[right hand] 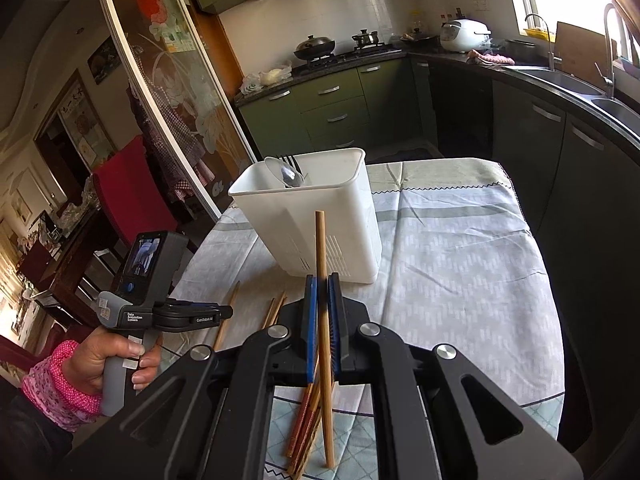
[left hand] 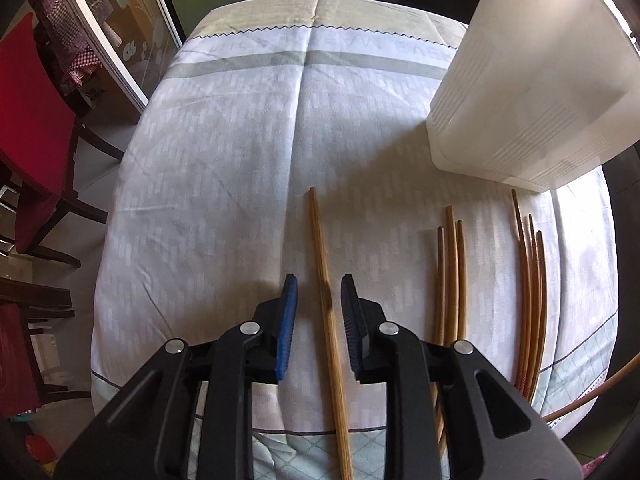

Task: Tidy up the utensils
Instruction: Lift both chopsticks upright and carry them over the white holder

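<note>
My left gripper (left hand: 319, 286) is open, low over the table, with a single wooden chopstick (left hand: 325, 280) lying between its jaws. Two bundles of chopsticks (left hand: 450, 276) (left hand: 532, 288) lie to its right. The white utensil holder (left hand: 532, 92) stands at the far right. My right gripper (right hand: 322, 280) is shut on a chopstick (right hand: 320, 240) and holds it upright in front of the holder (right hand: 316, 216), which contains a spoon (right hand: 286, 174) and a fork. More chopsticks (right hand: 304, 432) lie below it. The left gripper (right hand: 192, 316) shows in the right wrist view.
The table wears a white and green patterned cloth (left hand: 240, 160). A red chair (left hand: 32, 120) stands at its left side, and a sliding glass door (right hand: 168, 92) beyond. Kitchen cabinets and a counter with a sink (right hand: 572, 80) run behind and to the right.
</note>
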### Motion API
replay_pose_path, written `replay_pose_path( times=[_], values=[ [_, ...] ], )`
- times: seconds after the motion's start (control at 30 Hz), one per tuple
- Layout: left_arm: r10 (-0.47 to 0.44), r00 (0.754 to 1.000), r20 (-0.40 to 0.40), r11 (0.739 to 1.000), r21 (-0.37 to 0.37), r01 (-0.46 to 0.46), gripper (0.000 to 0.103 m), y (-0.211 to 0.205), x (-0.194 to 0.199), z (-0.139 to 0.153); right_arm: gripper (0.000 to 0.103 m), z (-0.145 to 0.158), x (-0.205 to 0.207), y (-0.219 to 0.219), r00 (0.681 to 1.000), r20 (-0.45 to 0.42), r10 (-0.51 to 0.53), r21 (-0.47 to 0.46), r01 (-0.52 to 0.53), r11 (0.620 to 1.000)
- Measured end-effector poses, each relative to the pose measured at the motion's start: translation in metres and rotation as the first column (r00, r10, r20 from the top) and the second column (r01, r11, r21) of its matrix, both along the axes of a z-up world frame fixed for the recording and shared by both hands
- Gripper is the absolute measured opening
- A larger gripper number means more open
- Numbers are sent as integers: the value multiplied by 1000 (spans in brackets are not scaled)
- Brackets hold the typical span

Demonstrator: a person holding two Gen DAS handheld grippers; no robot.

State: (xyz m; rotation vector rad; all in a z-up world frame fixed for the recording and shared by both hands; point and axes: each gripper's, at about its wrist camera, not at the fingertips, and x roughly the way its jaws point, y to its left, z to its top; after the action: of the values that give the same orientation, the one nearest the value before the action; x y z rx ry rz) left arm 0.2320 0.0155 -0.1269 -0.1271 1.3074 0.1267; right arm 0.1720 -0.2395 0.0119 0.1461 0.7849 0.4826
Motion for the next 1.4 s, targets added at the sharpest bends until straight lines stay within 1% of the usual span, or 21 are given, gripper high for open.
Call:
replay_pose_path(
  times=[0.07,0.1,0.13,0.17,0.27,0.33,0.43,0.57,0.7,0.8,1.1,1.4],
  values=[
    [-11,1000,-14,1000,2,11,21,-3,2,-4,6,0,-1,0,1000,-1,2,2,-2,1000],
    [-15,1000,-7,1000,8,16,18,-4,2,-4,6,0,0,0,1000,-2,1,4,-1,1000],
    [-24,1000,-7,1000,7,24,10,-7,2,-5,7,0,0,-1,1000,-3,2,6,-2,1000],
    [-33,999,-8,999,6,33,7,-9,2,-5,6,0,0,-2,1000,-3,1,7,-1,1000],
    [-35,999,-3,999,0,35,6,-10,3,-5,6,1,-1,-3,1000,-4,4,14,-4,1000],
    [-37,999,26,999,3,37,6,-11,0,3,6,3,-2,-5,1000,-2,3,20,-3,1000],
    [-45,993,113,999,25,43,6,-14,-7,29,6,7,-4,-7,1000,9,2,21,-3,1000],
    [-58,976,210,998,21,55,6,-12,-24,64,6,13,-8,-7,1000,27,6,24,-7,1000],
    [-80,946,315,997,43,70,6,-13,-45,93,6,16,-11,-4,999,36,17,21,-17,1000],
    [-100,926,365,995,53,86,6,-15,-59,108,6,18,-14,-1,999,41,23,16,-24,1000],
    [-131,882,452,991,68,113,6,-19,-88,132,6,34,-21,5,996,82,37,-2,-37,999],
    [-133,870,474,991,66,116,6,-15,-91,136,6,36,-22,10,995,91,47,-13,-46,999]
  ],
)
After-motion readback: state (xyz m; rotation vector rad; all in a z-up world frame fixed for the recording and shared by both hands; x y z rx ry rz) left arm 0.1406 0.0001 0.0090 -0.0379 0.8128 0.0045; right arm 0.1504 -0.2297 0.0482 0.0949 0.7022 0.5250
